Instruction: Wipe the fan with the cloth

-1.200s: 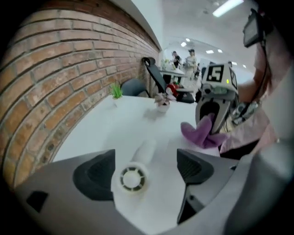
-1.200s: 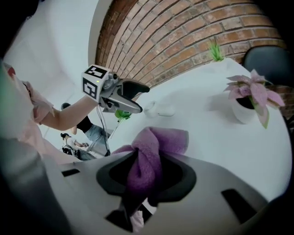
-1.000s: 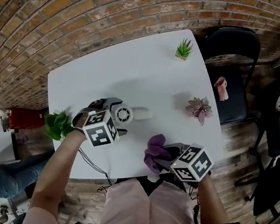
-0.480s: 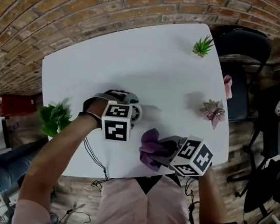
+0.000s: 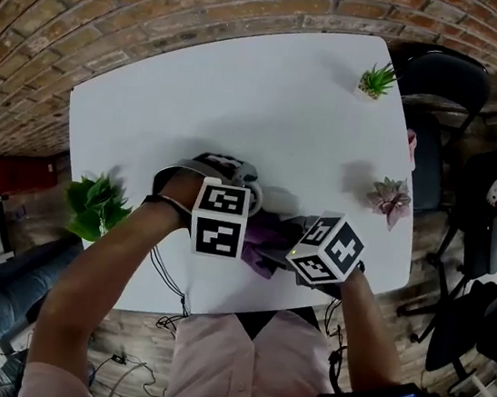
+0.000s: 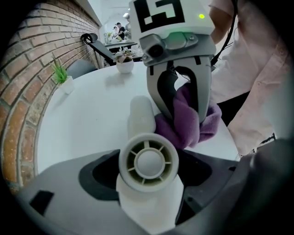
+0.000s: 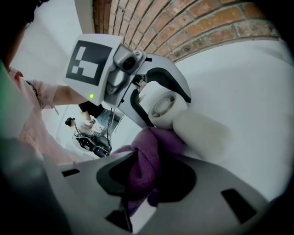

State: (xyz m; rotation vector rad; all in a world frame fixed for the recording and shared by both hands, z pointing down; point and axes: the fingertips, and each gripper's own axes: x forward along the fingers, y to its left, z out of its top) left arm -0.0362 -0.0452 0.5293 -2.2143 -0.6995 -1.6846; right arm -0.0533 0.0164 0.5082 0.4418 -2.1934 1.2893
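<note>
The left gripper (image 6: 148,183) is clamping its jaws on the round head of the fan (image 6: 148,161), which is sitting near the middle of the white table (image 5: 245,92) toward its near edge. The right gripper (image 7: 147,170) is pinching the bunched purple cloth (image 6: 186,124) between its jaws and is holding it against the right side of the fan's pale handle, just behind the head

One fan (image 6: 148,162), one cloth (image 6: 183,131), three plants (image 5: 376,77) (image 5: 390,198) (image 5: 96,206).
</note>
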